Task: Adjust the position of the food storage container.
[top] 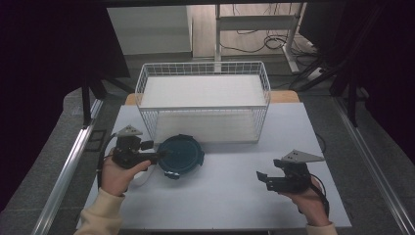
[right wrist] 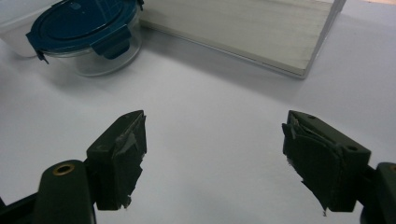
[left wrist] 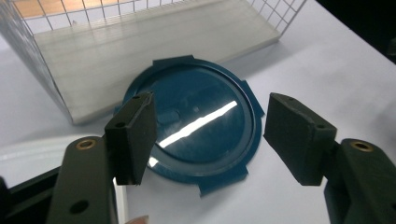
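A round glass food container with a dark blue clip-on lid point(top: 180, 155) stands upright on the white tabletop point(top: 230, 196), just in front of the left half of a white wire basket point(top: 203, 100), close to the basket's front wall but not touching it as far as the high view shows. The lid is on, with its four locking tabs sticking out around the rim; in the right claw view the clear glass bowl shows beneath the lid point(right wrist: 84, 23), with one tab folded down against the glass. The left claw point(top: 159, 155), held in the person's left hand point(top: 117, 176), sits at the container's left edge, pointing toward it. In the left claw view its two black jaws stand fairly wide apart above the lid point(left wrist: 196, 126), one over the lid's near-left rim and the other out beyond its right rim, and neither pad presses on the lid, so nothing is gripped. The wire basket holds a pale flat board point(left wrist: 154, 51) lying across its floor. The right claw point(top: 263, 177), held in the person's right hand point(top: 311, 198), rests low over the tabletop well to the right of the container and in front of the basket's right end. Its jaws are wide apart with only bare tabletop between them, and their pads point(right wrist: 128, 154) look worn and torn.
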Motion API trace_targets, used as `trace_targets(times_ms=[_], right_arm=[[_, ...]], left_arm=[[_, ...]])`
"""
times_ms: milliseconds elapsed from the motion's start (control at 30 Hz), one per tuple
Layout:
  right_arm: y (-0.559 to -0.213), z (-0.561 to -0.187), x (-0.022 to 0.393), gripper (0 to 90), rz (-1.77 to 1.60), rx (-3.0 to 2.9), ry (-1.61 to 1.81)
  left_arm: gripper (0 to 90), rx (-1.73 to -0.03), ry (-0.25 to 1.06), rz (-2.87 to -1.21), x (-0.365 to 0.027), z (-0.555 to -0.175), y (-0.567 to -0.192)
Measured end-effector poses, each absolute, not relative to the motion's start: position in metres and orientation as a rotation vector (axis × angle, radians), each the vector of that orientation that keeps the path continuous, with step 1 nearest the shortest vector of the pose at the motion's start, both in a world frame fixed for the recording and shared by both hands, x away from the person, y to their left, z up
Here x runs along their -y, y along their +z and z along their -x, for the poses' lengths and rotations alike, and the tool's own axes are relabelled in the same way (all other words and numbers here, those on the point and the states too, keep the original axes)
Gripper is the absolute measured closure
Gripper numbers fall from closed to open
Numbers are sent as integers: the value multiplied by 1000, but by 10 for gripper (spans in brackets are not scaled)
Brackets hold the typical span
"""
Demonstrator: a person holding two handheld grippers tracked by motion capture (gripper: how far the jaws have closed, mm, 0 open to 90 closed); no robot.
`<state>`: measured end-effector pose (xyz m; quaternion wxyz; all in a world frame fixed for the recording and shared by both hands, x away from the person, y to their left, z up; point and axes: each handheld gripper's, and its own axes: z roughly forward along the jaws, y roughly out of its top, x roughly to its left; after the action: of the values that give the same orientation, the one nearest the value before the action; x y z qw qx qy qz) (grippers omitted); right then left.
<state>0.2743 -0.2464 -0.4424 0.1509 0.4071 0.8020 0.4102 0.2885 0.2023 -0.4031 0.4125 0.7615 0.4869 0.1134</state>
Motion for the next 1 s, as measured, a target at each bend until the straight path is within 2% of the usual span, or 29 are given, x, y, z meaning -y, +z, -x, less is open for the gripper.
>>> trace_targets(times_ms=[600,1000], right_arm=[[-449,-277,244,205,-1166,-2317,1141],[-453,-279,244,202,-1179,-2321,1088]], left_arm=[[418,-1325,268,-1948,-206,-334,-416],[550,-1381,276,-1965,-210,-355,-429]])
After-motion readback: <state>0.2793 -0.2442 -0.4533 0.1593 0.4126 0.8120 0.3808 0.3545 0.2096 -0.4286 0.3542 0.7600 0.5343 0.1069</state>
